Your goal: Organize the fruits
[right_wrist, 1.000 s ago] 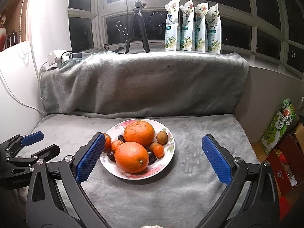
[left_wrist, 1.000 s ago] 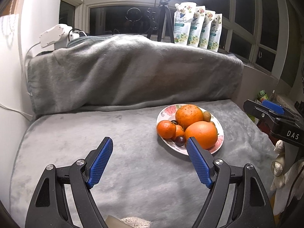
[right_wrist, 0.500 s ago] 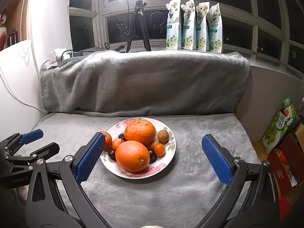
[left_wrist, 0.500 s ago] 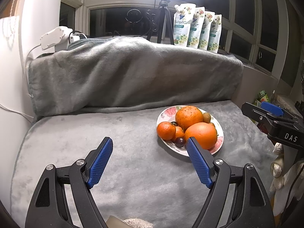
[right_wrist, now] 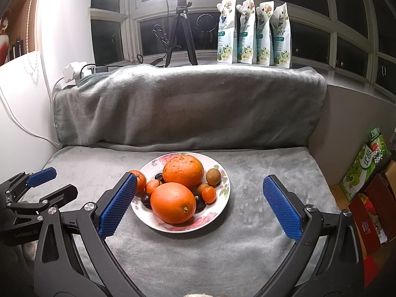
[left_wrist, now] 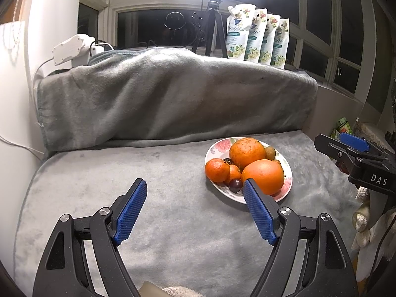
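Note:
A floral white plate (right_wrist: 217, 212) sits on the grey blanket and holds two big oranges (right_wrist: 172, 206), a mandarin (right_wrist: 138, 179), small kumquats (right_wrist: 208, 194), dark grapes and a brown longan (right_wrist: 212, 176). The plate also shows in the left wrist view (left_wrist: 287, 188). My right gripper (right_wrist: 198, 205) is open and empty, its jaws standing either side of the plate's near part, above it. My left gripper (left_wrist: 193, 210) is open and empty over the blanket, left of the plate.
The grey blanket (right_wrist: 247, 247) covers the flat surface and a raised back ledge (right_wrist: 188, 109). Several refill pouches (right_wrist: 252, 32) and a tripod (right_wrist: 180, 29) stand on the windowsill. Boxes (right_wrist: 366, 165) sit beyond the right edge. A power strip (left_wrist: 71, 49) lies back left.
Both grippers have drifted slightly; the plate sits a little lower and nearer in both views. Jaws stay open and nothing was picked up.

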### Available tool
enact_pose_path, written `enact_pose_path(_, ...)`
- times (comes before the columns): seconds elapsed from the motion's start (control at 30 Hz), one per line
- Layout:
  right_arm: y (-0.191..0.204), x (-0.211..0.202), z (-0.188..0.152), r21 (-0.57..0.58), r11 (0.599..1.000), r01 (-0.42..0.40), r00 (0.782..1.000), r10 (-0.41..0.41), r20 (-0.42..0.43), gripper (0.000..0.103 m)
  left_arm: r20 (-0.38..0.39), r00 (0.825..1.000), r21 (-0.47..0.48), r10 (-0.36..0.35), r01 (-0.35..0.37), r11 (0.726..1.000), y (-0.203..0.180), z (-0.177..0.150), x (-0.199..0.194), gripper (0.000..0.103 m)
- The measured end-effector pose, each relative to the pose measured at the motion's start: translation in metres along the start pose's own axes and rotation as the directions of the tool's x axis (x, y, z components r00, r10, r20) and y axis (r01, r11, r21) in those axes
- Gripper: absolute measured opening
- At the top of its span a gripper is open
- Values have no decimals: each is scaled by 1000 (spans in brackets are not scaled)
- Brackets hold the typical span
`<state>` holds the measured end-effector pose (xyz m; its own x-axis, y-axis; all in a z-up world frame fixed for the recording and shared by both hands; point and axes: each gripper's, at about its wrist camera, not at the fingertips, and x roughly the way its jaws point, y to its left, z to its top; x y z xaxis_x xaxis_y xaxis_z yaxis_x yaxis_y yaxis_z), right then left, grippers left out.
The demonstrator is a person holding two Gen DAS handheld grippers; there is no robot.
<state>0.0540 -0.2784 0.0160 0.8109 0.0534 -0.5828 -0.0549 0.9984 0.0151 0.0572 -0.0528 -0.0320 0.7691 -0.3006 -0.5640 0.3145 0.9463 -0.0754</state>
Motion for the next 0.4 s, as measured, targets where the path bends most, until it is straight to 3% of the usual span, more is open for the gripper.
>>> enact_pose_path(0.4,0,2,-1,-4,1000,0,1000,0,-3,103,16,1000,9,3,-3,1000,0,-1,-1,80)
